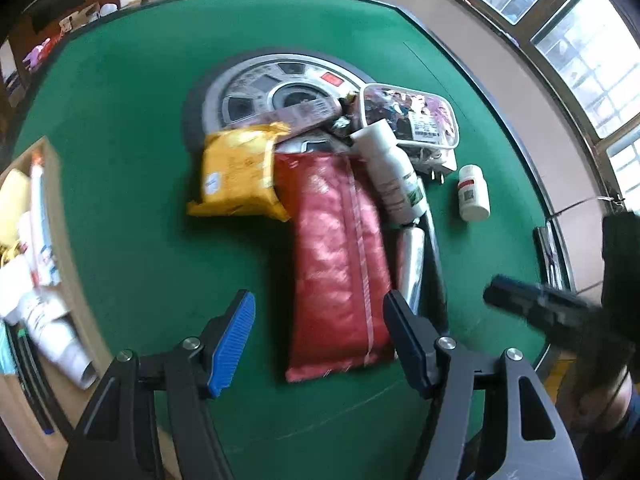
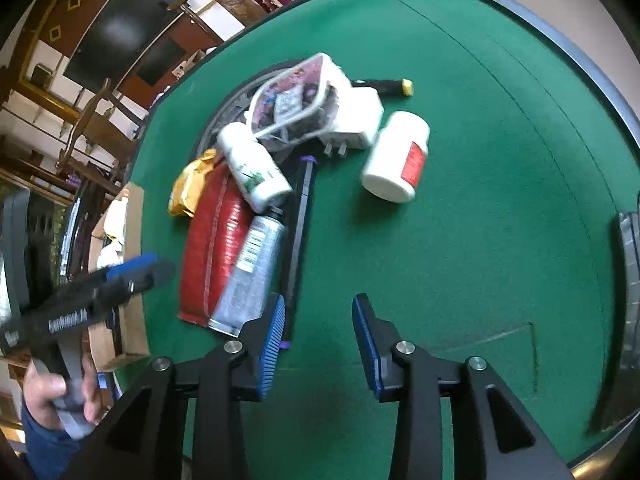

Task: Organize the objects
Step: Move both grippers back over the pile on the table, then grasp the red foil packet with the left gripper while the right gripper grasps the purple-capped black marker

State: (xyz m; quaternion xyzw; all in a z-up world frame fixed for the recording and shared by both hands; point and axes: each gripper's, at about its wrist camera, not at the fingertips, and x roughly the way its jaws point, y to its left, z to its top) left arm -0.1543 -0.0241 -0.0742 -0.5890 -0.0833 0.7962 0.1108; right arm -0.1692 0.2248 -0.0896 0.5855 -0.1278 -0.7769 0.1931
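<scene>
The heap of objects lay on the green table (image 1: pixel 120 120): a red pouch (image 1: pixel 340 264) reaching between the left gripper's (image 1: pixel 320 336) parted, empty jaws, a yellow packet (image 1: pixel 240 172) beyond. A silver tube (image 2: pixel 252 264) lay just left of the right gripper (image 2: pixel 320 332), also apart and empty; a white pill bottle (image 2: pixel 396 156) lay farther ahead.

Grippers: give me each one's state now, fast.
Left gripper: open, holding nothing, above the red packet.
Right gripper: open, holding nothing, over the green table.
</scene>
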